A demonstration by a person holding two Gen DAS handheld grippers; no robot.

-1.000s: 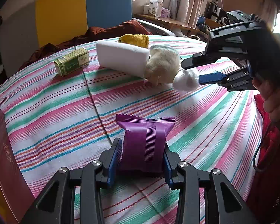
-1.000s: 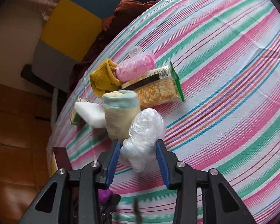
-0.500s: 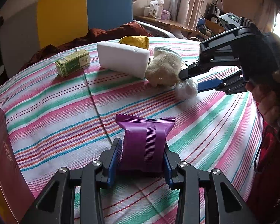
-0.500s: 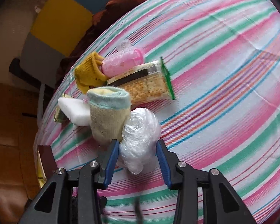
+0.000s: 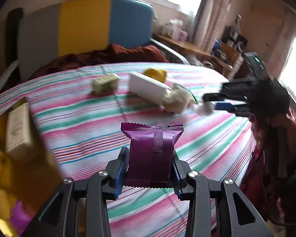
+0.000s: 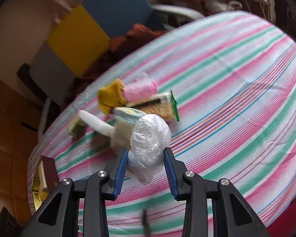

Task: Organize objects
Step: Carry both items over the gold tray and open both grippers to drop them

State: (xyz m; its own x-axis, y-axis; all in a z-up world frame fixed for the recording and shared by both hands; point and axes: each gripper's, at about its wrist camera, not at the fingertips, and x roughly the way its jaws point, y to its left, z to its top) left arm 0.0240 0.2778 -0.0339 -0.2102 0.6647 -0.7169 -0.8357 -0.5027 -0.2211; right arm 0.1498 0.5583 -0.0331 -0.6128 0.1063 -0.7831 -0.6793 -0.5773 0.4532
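Carrying step: my left gripper point(image 5: 150, 169) fingers clamp the purple packet point(image 5: 151, 154), my right gripper point(image 6: 146, 169) fingers clamp the plastic-wrapped bundle point(image 6: 149, 144); next, I judge, the box point(image 5: 23, 158) left of the fingers.

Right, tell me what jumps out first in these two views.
The purple snack packet stands upright, clamped in the left gripper above the striped tablecloth. The right gripper squeezes a crumpled clear plastic bag. Behind it lies a cluster: yellow cloth, pink roller, cracker pack.
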